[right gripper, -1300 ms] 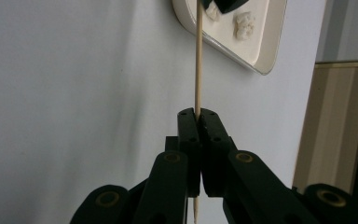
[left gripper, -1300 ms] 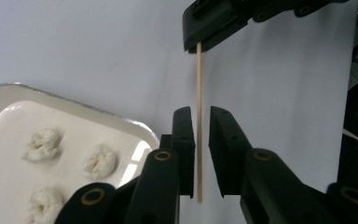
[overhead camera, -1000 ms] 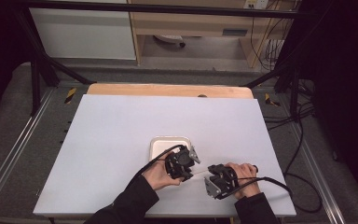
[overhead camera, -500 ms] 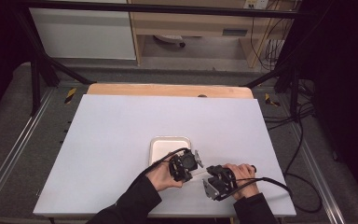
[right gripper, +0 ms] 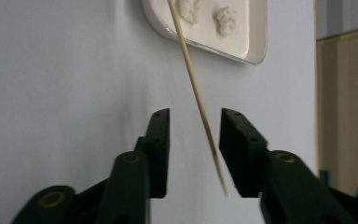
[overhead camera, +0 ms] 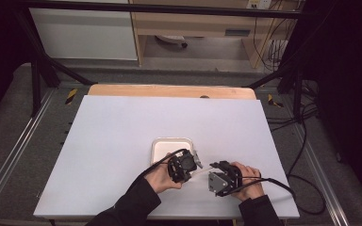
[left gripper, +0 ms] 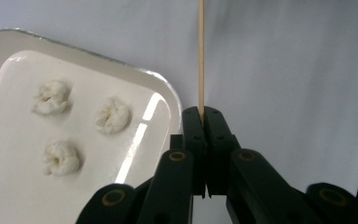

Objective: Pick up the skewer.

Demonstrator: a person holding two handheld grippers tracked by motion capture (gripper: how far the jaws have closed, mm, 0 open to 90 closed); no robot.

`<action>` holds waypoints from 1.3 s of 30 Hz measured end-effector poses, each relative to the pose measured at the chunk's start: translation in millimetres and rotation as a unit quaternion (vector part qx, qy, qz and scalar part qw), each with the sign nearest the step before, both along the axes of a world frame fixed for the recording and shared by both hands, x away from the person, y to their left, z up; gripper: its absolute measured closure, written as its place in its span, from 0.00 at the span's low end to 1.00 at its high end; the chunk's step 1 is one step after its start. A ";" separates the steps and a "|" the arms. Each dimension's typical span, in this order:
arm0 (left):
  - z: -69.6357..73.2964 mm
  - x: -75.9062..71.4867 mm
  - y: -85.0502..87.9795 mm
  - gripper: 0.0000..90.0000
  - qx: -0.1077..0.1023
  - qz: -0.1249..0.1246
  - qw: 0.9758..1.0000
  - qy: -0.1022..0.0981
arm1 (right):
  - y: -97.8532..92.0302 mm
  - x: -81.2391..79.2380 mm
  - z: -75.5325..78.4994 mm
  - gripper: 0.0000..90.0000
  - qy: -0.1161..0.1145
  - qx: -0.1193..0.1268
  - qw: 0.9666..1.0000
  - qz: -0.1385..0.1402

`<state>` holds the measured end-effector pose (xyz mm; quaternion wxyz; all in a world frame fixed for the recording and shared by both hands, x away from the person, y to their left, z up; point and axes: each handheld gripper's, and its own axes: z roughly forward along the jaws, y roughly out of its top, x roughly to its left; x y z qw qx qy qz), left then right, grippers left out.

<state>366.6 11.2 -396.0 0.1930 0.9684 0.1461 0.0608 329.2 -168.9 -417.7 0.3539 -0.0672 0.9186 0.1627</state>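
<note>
A thin wooden skewer (left gripper: 200, 56) stands straight up out of my left gripper (left gripper: 202, 112), which is shut on its lower end. The skewer (right gripper: 193, 79) slants through the gap of my right gripper (right gripper: 195, 114). Those jaws have just been opening and stand apart, touching it on neither side. A white tray (left gripper: 165, 86) left of the left gripper holds three white fluffy lumps (left gripper: 51, 97). In the high view the left gripper (overhead camera: 191, 164) sits at the tray's (overhead camera: 156, 147) near right corner. The right gripper (overhead camera: 215, 167) faces it, with the skewer (overhead camera: 205, 168) between them.
The white table top (overhead camera: 122, 122) has bare room to the left, right and far side of the tray. A wooden strip (overhead camera: 169, 90) runs along its far edge. Black cables trail from both grippers, and dark frame rails flank the table.
Both hands keep their places beside the tray. The high view is too coarse to show the jaws moving.
</note>
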 end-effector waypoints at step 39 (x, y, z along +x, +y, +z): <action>-16.0 -24.2 134.8 0.99 -0.186 0.169 0.966 -0.060 | -39.6 19.7 -13.4 0.05 0.242 0.339 0.873 -0.254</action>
